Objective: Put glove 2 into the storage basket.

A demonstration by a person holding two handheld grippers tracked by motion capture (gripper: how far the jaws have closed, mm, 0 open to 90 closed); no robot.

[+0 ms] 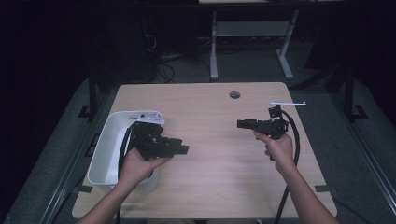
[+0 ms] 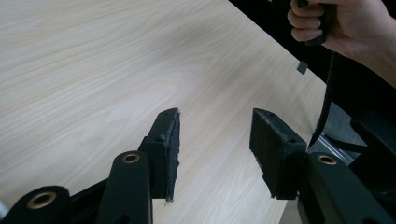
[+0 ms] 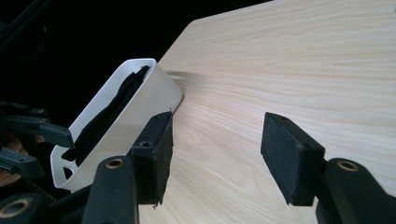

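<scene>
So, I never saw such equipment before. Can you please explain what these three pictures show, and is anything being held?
A person sits at a wooden table and holds a tool in each hand. Each tool is a hand-held gripper with two black padded jaws. The high view looks down from above: the left hand-held gripper is beside a white bin, and the right hand-held gripper is over the bare wood. The other two pictures come from small cameras riding on the tools, looking along their jaws. The right one's camera shows the bin with something dark lying inside. Both pairs of jaws stand open with only bare wood showing through the gap, so nothing is held.
</scene>
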